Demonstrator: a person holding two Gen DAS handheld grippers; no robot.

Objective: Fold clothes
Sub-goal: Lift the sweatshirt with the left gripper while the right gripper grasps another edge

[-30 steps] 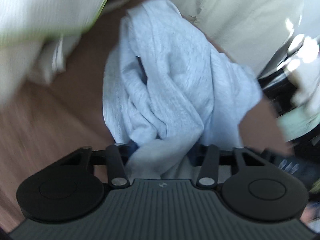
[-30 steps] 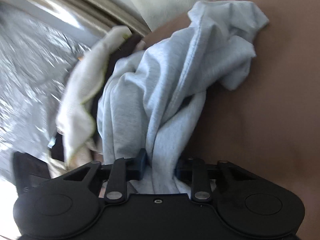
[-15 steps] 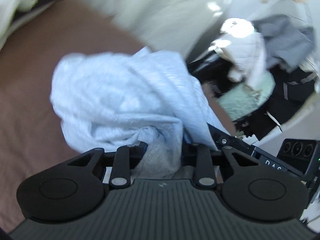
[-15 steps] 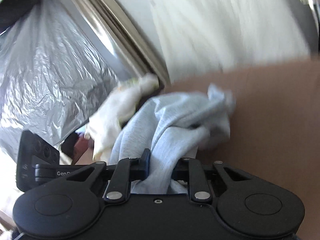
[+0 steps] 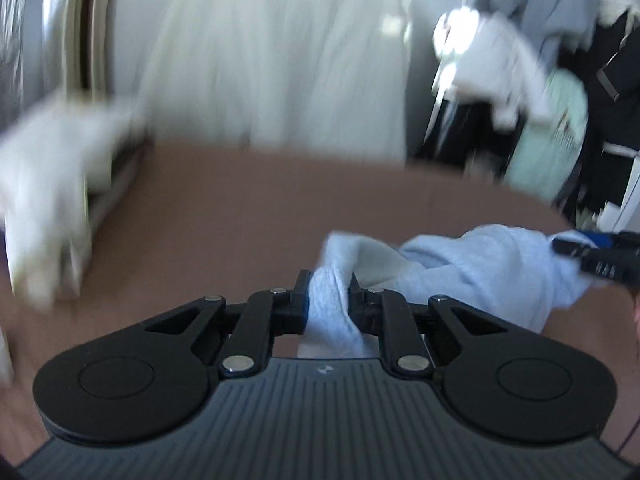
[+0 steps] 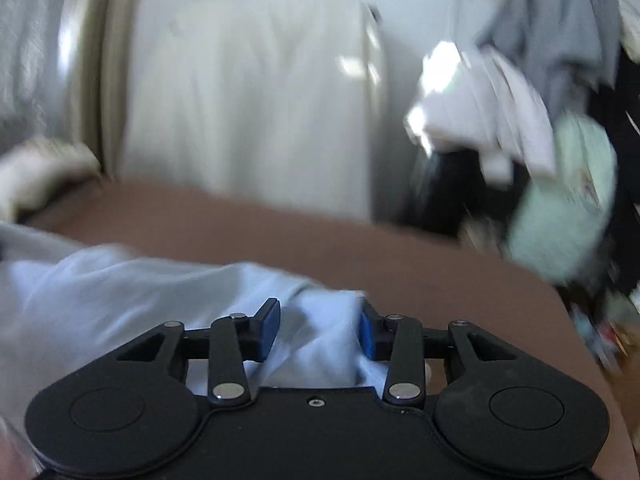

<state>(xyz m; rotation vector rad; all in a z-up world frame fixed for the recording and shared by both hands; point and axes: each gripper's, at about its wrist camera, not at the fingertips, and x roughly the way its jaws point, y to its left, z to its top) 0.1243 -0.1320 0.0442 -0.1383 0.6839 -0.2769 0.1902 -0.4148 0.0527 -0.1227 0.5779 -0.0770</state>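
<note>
Left gripper (image 5: 328, 300) closing, pinching the pale blue garment (image 5: 472, 264), right gripper (image 6: 318, 332) opening, cloth seemingly loose between parted fingers, brown table (image 5: 248, 216), blurred.

No writing, label or number can be read in either view; motion blur smears every surface.

2 wrist views | low, close over brown table (image 5: 280, 208) | probably face same white curtain (image 6: 248, 92)

Both grippers are chunky matte black: the left gripper (image 5: 328, 300) has a ribbed grey deck, round side discs and silver pivot screws, while the right gripper (image 6: 319, 330) has blue-padded fingers (image 6: 269, 322).
</note>
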